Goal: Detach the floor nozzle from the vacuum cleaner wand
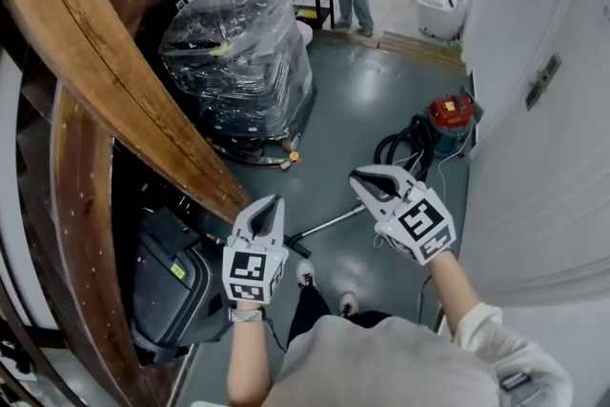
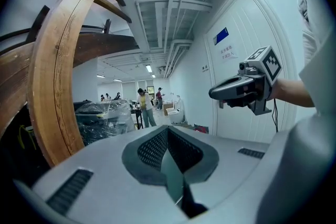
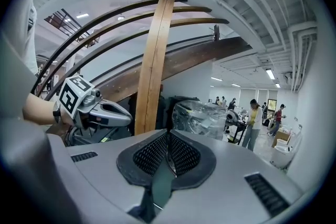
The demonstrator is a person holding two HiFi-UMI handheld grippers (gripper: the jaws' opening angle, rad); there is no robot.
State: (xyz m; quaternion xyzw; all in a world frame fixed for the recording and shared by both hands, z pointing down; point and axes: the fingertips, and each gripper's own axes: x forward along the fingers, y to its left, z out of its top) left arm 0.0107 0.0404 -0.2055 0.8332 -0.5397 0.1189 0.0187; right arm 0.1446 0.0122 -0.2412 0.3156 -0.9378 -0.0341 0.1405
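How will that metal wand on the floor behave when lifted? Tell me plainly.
Probably stiff: the wand looks like a straight metal tube. Likely to slide or roll on the glossy floor if nudged. The coiled black hose may drag on it, if attached.

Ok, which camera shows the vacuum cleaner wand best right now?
The head view. There the vacuum cleaner wand lies on the grey floor as a bare metal tube between the left gripper and the right gripper. The left gripper view and the right gripper view look out across the room and show none of it.
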